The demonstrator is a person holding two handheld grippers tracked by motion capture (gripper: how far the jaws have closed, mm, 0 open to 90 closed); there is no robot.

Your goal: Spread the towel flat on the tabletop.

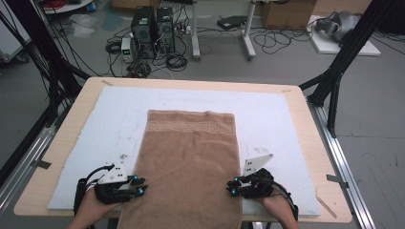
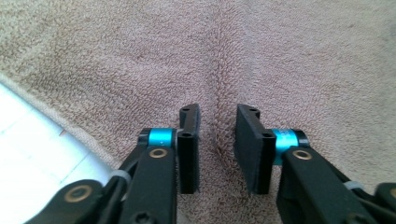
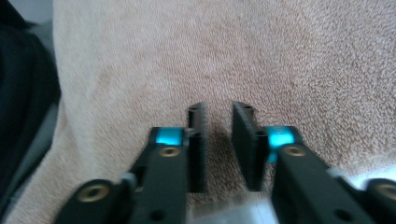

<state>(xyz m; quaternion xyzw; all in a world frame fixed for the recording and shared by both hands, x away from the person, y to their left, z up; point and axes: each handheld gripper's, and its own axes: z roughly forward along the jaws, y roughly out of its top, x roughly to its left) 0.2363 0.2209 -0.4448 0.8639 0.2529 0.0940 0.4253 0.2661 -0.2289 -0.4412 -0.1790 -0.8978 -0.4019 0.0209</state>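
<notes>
A brown towel (image 1: 188, 157) lies lengthwise on the white mat (image 1: 114, 119), its patterned band at the far end and its near end hanging over the table's front edge. My left gripper (image 1: 140, 185) rests at the towel's left edge near the front, jaws pointing inward. In the left gripper view my left gripper (image 2: 217, 140) stands open a little over the towel (image 2: 280, 60), with a raised crease running between the jaws. My right gripper (image 1: 232, 186) sits at the towel's right edge. In the right gripper view my right gripper (image 3: 219, 140) is slightly open over the towel (image 3: 280, 60).
The wooden table (image 1: 305, 119) carries the white mat. Black frame posts (image 1: 334, 71) stand at the table's left and right sides. Computer towers (image 1: 153, 28), cables and boxes lie on the floor beyond the far edge.
</notes>
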